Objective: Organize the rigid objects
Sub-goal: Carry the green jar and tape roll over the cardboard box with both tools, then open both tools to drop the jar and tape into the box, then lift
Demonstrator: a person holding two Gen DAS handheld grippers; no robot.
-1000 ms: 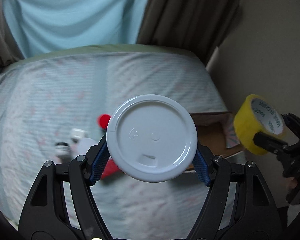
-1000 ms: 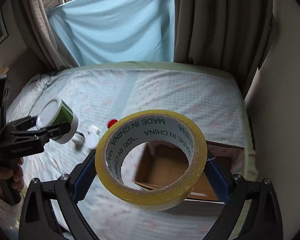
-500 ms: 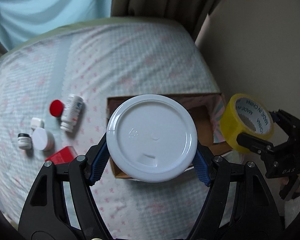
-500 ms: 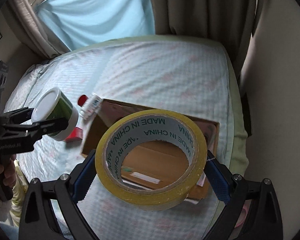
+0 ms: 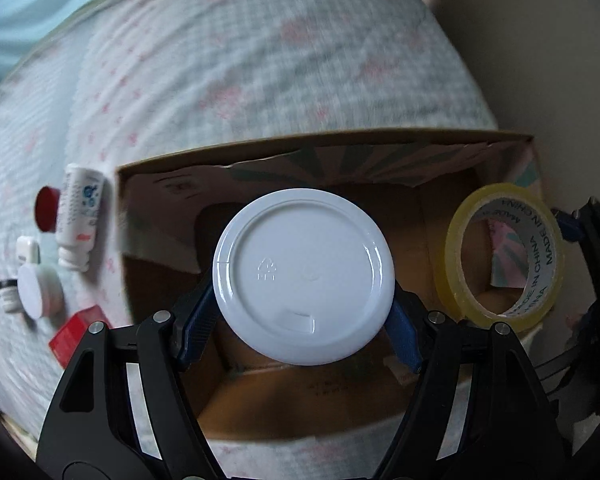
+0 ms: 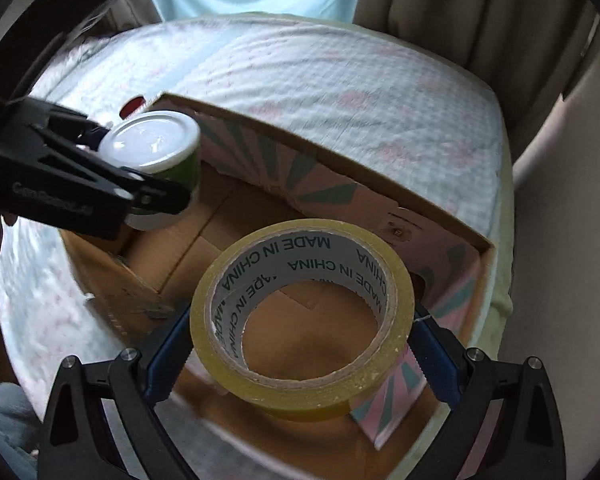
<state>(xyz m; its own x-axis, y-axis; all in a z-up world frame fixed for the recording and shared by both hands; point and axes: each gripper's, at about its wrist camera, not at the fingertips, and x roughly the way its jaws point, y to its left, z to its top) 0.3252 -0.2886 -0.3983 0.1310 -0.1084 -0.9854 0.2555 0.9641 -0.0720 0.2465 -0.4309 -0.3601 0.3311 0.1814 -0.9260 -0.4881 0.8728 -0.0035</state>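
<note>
My left gripper (image 5: 300, 332) is shut on a white-lidded jar (image 5: 304, 276) with a green label, held over the left part of an open cardboard box (image 5: 160, 184). From the right wrist view the same jar (image 6: 156, 152) hangs just above the box's left end. My right gripper (image 6: 300, 344) is shut on a yellow roll of tape (image 6: 300, 320), held over the box's right part (image 6: 440, 236). The left wrist view shows that tape (image 5: 504, 260) above the box's right end.
On the patterned bedsheet (image 5: 260, 60) left of the box lie a white bottle (image 5: 80, 220), a red cap (image 5: 46, 208), a small white jar (image 5: 36, 292), a tiny dark-capped pot (image 5: 8, 296) and a red box (image 5: 76, 332). A wall (image 5: 520, 40) stands close on the right.
Both grippers have come down and over the cardboard box with their loads. The box now fills the view under each; the loose items on the sheet have slid to the left edge.
</note>
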